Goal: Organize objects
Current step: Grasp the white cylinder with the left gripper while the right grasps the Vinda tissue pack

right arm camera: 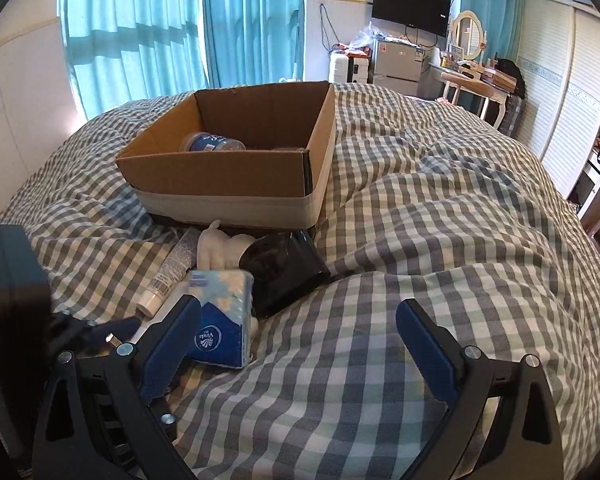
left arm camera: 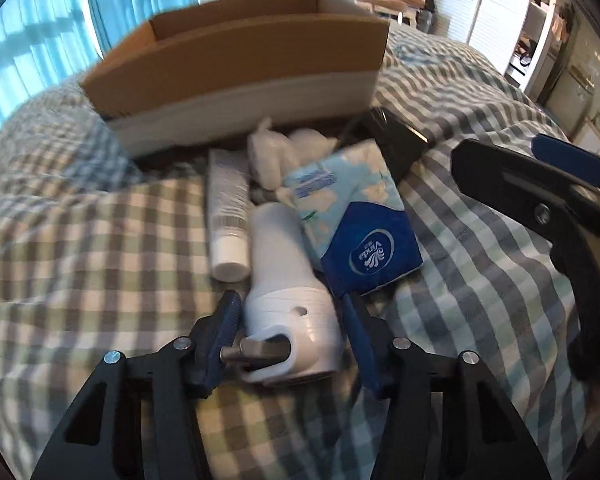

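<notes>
A bed with a checked blanket [right arm camera: 420, 208] holds a pile of small things and a brown cardboard box [right arm camera: 236, 172]. The box sits on the far side of the bed, toward the blue curtains [right arm camera: 140, 32]. Inside the box lies a jar with a blue label [right arm camera: 212, 143].

Just in front of the box is the pile. A white bottle [left arm camera: 286, 280] lies on the blanket with its cap end toward the left gripper [left arm camera: 290, 334]. The left gripper has one blue pad on each side of that cap end, very close to it. The picture is blurry there, so I cannot tell if the pads press on the bottle.

A thin white tube [left arm camera: 227, 216] lies just beside the bottle, on its left. A blue and white tissue pack [left arm camera: 352, 216] lies on the bottle's other side, touching it. Behind them is a white crumpled bag [left arm camera: 276, 152], and a black shiny thing [left arm camera: 396, 140] lies next to the tissue pack, near the box.

The right gripper [right arm camera: 300, 340] hangs over bare blanket with its two blue pads spread wide apart. It holds nothing. Its left finger [right arm camera: 172, 344] is in front of the tissue pack.
</notes>
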`<action>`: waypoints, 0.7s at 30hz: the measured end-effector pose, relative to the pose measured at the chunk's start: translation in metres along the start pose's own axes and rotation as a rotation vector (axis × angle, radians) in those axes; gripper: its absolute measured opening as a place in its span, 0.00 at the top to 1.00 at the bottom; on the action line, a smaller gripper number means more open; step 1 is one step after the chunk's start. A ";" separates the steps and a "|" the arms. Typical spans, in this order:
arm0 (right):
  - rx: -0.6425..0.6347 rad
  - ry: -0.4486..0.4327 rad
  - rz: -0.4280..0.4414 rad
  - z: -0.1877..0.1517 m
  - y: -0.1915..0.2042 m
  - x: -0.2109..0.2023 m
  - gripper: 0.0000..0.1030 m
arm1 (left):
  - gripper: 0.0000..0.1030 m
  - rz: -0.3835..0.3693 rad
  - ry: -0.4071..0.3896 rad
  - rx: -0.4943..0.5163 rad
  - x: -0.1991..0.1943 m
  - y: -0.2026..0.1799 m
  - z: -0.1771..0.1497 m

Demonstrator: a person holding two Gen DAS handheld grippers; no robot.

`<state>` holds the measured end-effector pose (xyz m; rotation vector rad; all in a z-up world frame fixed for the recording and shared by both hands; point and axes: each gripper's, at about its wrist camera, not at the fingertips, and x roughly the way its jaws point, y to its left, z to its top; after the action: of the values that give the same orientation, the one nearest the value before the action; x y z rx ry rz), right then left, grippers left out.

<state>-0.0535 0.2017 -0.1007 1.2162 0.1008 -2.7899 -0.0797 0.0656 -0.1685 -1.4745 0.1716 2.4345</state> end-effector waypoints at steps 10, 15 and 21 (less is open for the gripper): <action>0.041 0.023 0.004 -0.003 -0.007 0.008 0.05 | 0.54 -0.012 -0.032 -0.088 -0.019 0.012 -0.006; 0.038 0.027 0.012 -0.005 -0.006 0.010 0.05 | 0.55 0.019 -0.097 -0.120 -0.051 0.022 -0.008; -0.013 0.035 0.035 -0.006 0.007 0.013 0.05 | 0.55 0.051 -0.180 -0.160 -0.081 0.040 0.001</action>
<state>-0.0574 0.1942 -0.1148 1.2525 0.0988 -2.7347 -0.0577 0.0125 -0.0988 -1.3166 -0.0253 2.6606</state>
